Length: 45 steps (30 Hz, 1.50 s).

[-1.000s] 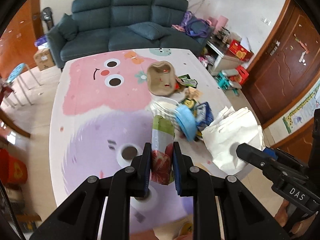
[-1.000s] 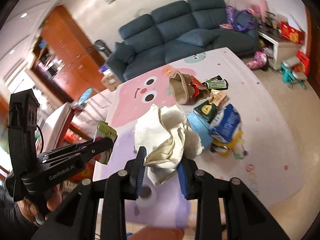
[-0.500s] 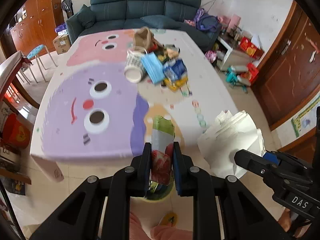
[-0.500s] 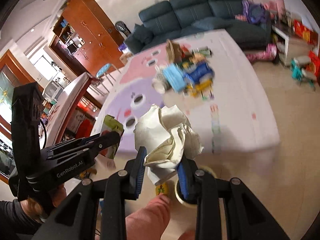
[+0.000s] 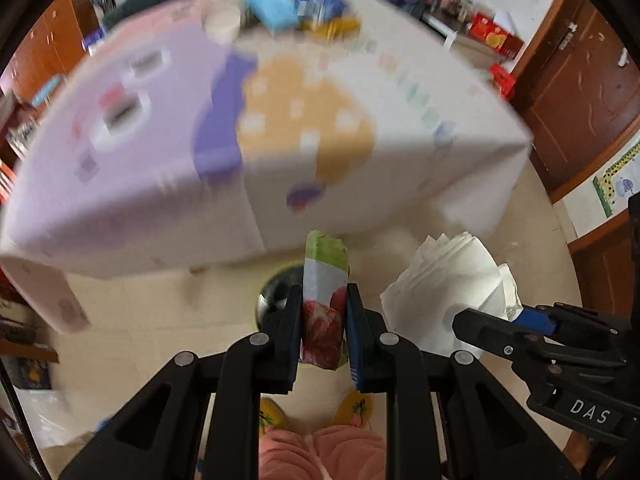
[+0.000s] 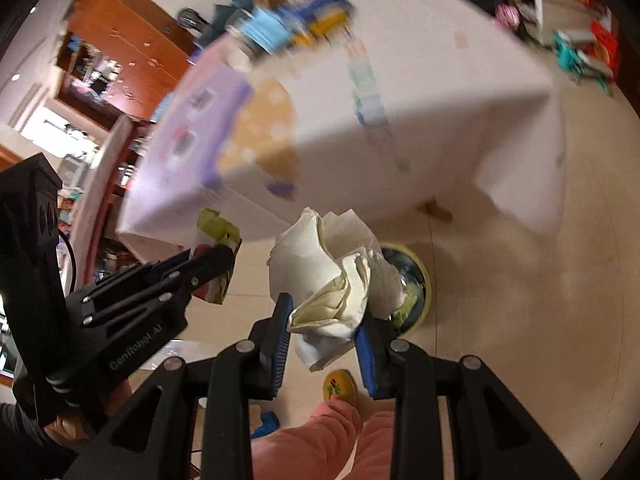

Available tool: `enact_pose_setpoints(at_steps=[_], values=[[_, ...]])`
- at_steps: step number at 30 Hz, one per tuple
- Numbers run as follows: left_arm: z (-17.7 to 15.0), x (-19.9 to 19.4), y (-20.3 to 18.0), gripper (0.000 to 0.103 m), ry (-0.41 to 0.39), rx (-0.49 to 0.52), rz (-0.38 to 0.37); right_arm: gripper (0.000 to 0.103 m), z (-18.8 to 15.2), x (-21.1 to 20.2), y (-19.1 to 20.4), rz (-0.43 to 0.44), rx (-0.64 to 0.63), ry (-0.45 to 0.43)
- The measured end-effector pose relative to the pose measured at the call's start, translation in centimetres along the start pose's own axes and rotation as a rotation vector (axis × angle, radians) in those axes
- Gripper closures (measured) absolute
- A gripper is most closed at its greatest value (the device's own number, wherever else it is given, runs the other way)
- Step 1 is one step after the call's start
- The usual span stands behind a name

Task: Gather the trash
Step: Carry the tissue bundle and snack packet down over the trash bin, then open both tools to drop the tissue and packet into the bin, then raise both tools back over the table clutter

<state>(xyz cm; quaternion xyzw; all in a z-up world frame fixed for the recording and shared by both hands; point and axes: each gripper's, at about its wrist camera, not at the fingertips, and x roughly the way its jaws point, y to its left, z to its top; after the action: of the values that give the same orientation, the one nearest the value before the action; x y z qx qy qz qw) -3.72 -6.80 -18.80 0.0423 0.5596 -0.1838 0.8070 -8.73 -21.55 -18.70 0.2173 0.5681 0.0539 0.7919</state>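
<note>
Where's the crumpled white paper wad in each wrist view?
Left wrist: crumpled white paper wad at lower right, pinched in the right claw.
Right wrist: same wad at centre, between that claw's pads.
Shared landmark: round floor trash bin, just beyond the held items.

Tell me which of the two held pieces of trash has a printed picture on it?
The green carton in the left gripper: it shows red fruit. The other piece, the crumpled paper in the right gripper, is plain white.
</note>
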Motion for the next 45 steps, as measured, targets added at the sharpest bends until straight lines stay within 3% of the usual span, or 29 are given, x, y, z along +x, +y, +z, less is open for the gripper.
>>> enact_pose_setpoints(at_steps=[8,13,16,20,21,23,31,45], values=[[-3.2,13.7,4.2,0.084,0.051,-0.044,0.014,0.073,-2.0,14.5,-4.8,-0.088,0.073,0.061],[-4.9,20.4,5.5,0.077,0.078,-0.041,0.012,0.073,-2.6,21.8,-7.0,-0.109,0.079,0.088],[-5.6,23.2,5.8,0.064,0.098,-0.038,0.010,0.070,-2.9,25.5,-8.1,-0.115,0.097,0.121],[-6.4,26.0,6.2,0.037,0.138,-0.055,0.036,0.059,-3.1,28.4,-9.4,-0.124,0.105,0.130],[-6.4,26.3,6.4,0.027,0.144,-0.062,0.041,0.057,-3.0,28.8,-9.5,-0.132,0.107,0.129],[-6.6,26.7,6.8,0.021,0.145,-0.080,0.049,0.056,-2.9,29.0,-9.8,-0.143,0.113,0.131],[-6.2,25.2,7.2,0.021,0.131,-0.092,0.088,0.056,-3.6,27.3,-8.9,-0.146,0.090,0.100],[-4.9,18.4,7.5,0.021,0.093,-0.114,0.097,0.056,-3.5,20.6,-6.1,-0.108,0.135,0.022]])
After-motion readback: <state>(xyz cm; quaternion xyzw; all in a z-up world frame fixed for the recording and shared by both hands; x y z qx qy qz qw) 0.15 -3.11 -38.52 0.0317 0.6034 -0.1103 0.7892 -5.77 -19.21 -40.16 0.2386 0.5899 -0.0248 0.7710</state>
